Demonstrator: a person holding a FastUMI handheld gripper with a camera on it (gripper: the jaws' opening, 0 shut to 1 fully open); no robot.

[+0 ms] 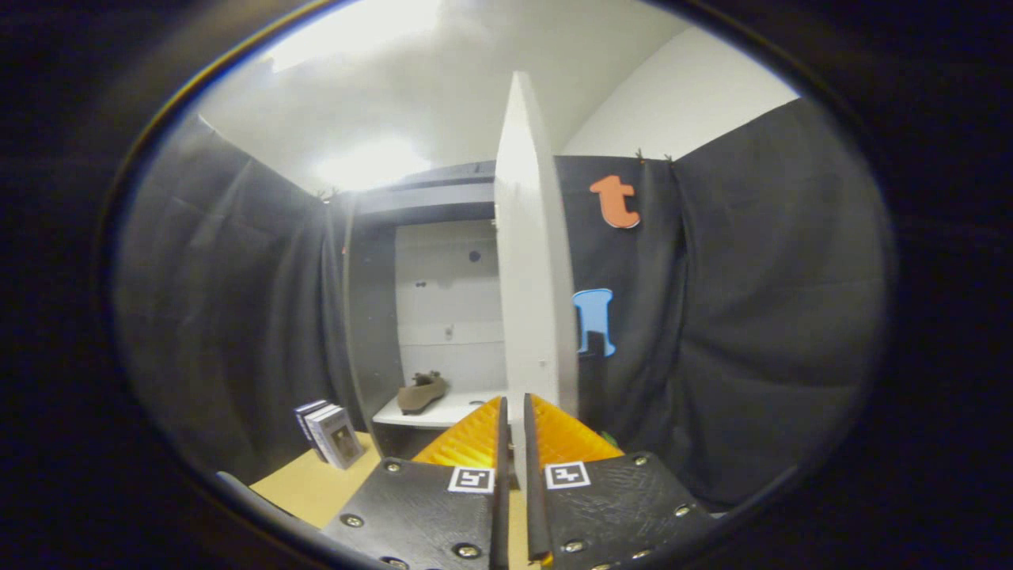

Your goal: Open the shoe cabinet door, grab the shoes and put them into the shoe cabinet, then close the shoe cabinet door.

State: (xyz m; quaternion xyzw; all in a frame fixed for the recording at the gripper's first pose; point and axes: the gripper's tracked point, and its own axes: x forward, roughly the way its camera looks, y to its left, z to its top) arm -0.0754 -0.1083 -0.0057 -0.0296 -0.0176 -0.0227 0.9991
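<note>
One shoe – on the cabinet's white shelf | door open, edge-on | tongs nearly closed, pinching the door's lower edge | books on the surface, left.

The tongs have two flat black plates at their base, each fastened with round silver screws along its edges. A small square white tag printed with a black block pattern sits at the inner front corner of each plate. The two fingers are wedge-shaped with ribbed surfaces.
</note>
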